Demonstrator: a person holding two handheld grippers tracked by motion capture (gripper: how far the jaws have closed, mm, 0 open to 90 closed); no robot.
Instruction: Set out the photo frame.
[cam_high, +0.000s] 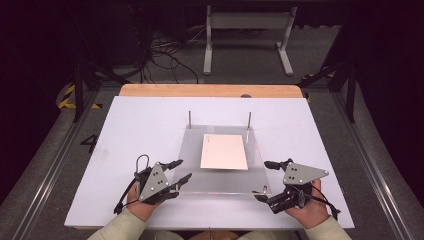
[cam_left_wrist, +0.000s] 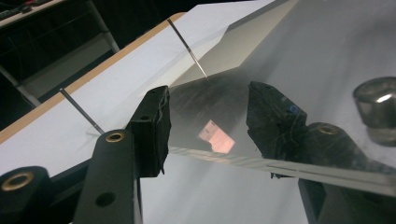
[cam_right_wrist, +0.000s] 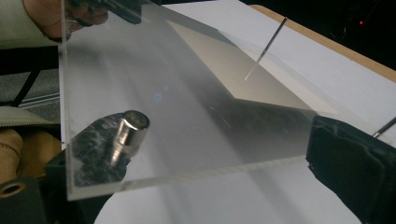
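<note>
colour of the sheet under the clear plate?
The sheet is off-white to pale cream, plain and unpatterned, lying under the clear plate. It shows best in the high view.

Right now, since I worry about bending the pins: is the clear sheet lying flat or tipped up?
Tipped: the clear sheet's near edge is lifted between both tools, its far edge down by the two pins.

One clear acrylic plate (cam_high: 220, 165) is lying on the white board (cam_high: 135, 130), and one pale card (cam_high: 224, 151) is sitting at the plate's middle. Two thin metal pins (cam_high: 190, 119) are standing at the plate's far edge, and one short metal stud (cam_right_wrist: 130, 133) is sitting at its near right corner. Two grippers are flanking the plate, the left gripper (cam_high: 175, 175) and the right gripper (cam_high: 264, 181), one at each side.
</note>
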